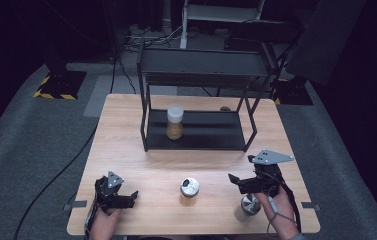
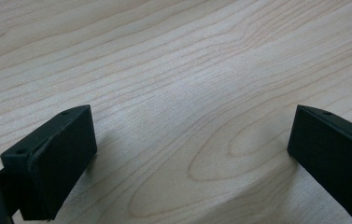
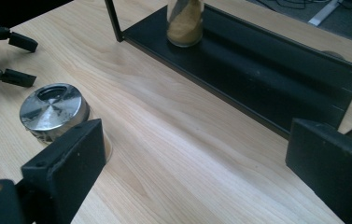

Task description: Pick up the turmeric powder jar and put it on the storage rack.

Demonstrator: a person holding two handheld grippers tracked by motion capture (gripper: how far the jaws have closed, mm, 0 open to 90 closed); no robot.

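A jar with a shiny metal lid [image 1: 189, 188] [image 3: 52, 111] stands near the table's front middle. A second metal-lidded jar [image 1: 246, 205] stands at the front right, right beside the hand that holds my right gripper [image 1: 240, 168] [image 3: 192, 163]. That gripper is open, over bare wood, and points left toward the middle jar, which sits just beyond its left jaw. A white-lidded jar of tan powder [image 1: 174, 122] [image 3: 185, 21] stands on the black rack's lower shelf [image 1: 211, 135] [image 3: 257, 70]. My left gripper [image 1: 133, 199] [image 2: 192, 154] rests open at the front left, nothing between its jaws.
The two-tier black metal rack [image 1: 203, 62] takes up the back half of the wooden table [image 1: 126, 130]. Its thin legs stand at the shelf corners. My left gripper [image 3: 1, 51] appears beyond the middle jar in the right gripper view. Cables cross the floor behind and to the left.
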